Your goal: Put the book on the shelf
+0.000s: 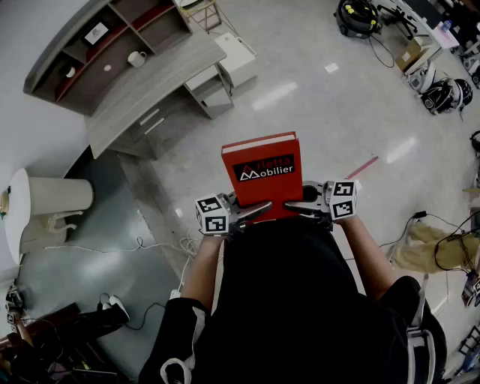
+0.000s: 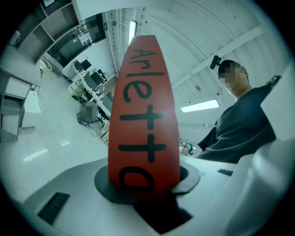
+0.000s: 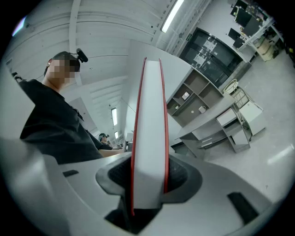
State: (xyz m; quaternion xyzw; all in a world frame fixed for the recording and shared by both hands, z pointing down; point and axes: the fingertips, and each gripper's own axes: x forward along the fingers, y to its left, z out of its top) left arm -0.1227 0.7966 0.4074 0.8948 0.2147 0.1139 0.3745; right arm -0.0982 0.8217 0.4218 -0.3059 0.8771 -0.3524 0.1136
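Left tool (image 1: 257, 211) and right tool (image 1: 295, 205) both pinch the one red book (image 1: 262, 171)

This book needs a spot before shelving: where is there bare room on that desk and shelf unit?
The grey desk top lies bare in front of the white mug, down to its near end. The shelf compartment at the unit's far end looks empty. Compartments further left hold a framed card and a small white thing.

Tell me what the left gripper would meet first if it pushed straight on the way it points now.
The red book: the left gripper is clamped on its spine. Past the book, the right gripper, clamped on the opposite edge, seems to lie in that line.
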